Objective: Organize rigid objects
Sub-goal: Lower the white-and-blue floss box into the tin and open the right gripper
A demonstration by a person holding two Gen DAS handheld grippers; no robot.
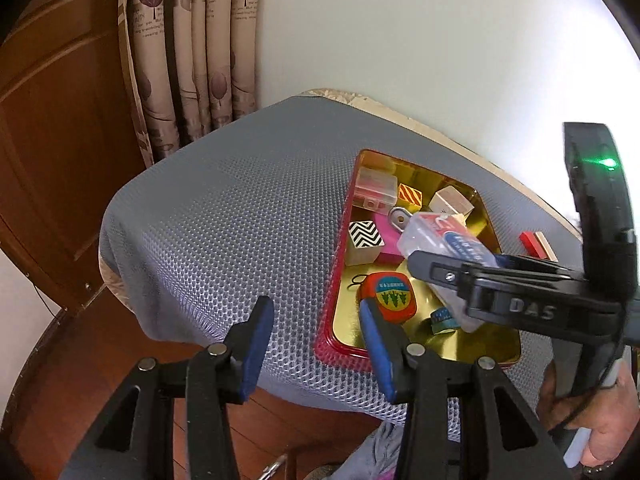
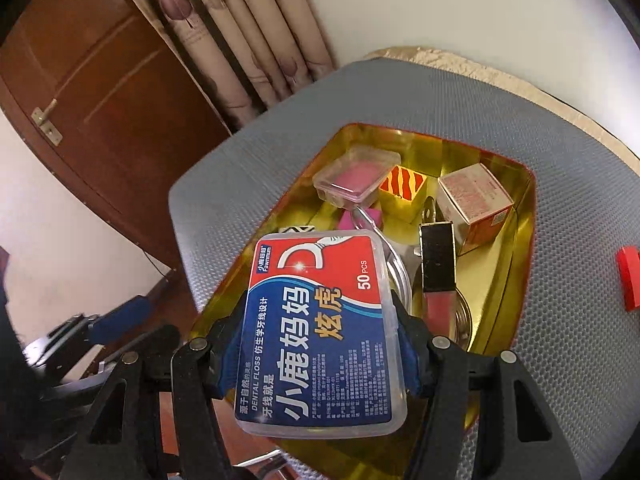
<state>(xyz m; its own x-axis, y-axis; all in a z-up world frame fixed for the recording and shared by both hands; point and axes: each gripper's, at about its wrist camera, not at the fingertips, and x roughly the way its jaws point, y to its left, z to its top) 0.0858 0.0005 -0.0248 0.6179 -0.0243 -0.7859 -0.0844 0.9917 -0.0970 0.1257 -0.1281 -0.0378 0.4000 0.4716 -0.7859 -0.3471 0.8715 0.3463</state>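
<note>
Blue-padded left gripper (image 1: 316, 344) hangs with its jaws spread and empty above the near-left rim of the red tin tray with gold lining (image 1: 340, 354), which sits on the grey mesh mat (image 1: 224, 216). Right gripper (image 1: 448, 276) comes in from the right. Over to the right wrist: right gripper pinches the clear plastic dental-floss box (image 2: 320, 332) by its 2 long sides, above the tray's near end, with 1 red block (image 2: 628, 280) on the mat, far right.

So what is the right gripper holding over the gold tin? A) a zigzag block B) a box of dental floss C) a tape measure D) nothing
B: the right gripper has its jaws shut on the clear dental floss box, above the gold tin.
</note>
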